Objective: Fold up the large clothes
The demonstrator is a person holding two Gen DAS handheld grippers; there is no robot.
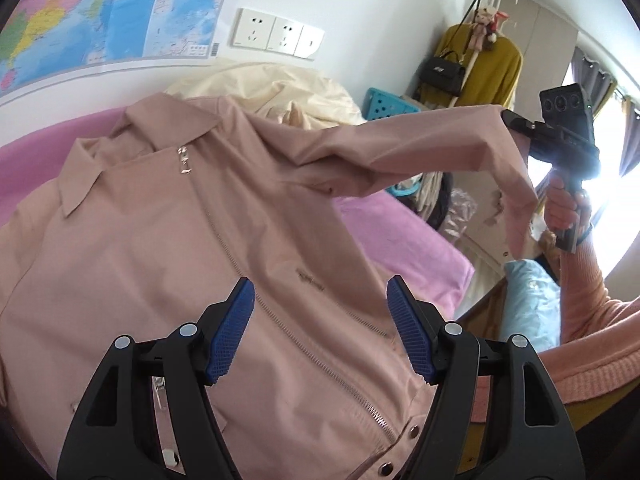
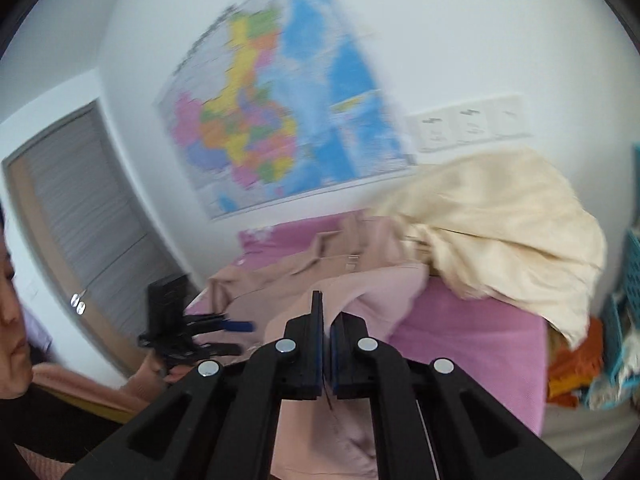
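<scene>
Jacket (image 1: pixel 160 248) flat on bed (image 1: pixel 400 232), under my left hand-held gripper (image 1: pixel 320 320), jaws wide, empty. My right hand-held gripper (image 2: pixel 326 340) clamped on sleeve (image 1: pixel 400 148), raised off bed's right edge.

You have one pink jacket (image 1: pixel 168 248) on the bed, with one zip pull (image 1: pixel 183 159) at its collar. One sleeve (image 1: pixel 400 148) is lifted. Count two grippers: left gripper (image 1: pixel 320 328) and right gripper (image 2: pixel 329 344). Two blue pads (image 1: pixel 232 328) show on the left one. One cream cloth (image 2: pixel 500 216) lies heaped by the wall. One pink sheet (image 1: pixel 388 232) covers the bed. Wall holds two maps (image 1: pixel 100 12) in the left view; the right view is too blurred to split them. Three white wall plates (image 1: pixel 276 34) in a row. One black handbag (image 1: pixel 444 70), one mustard coat (image 1: pixel 496 68), one soft toy (image 1: pixel 486 24). One blue basket (image 1: pixel 386 106). One door (image 2: pixel 80 216).
</scene>
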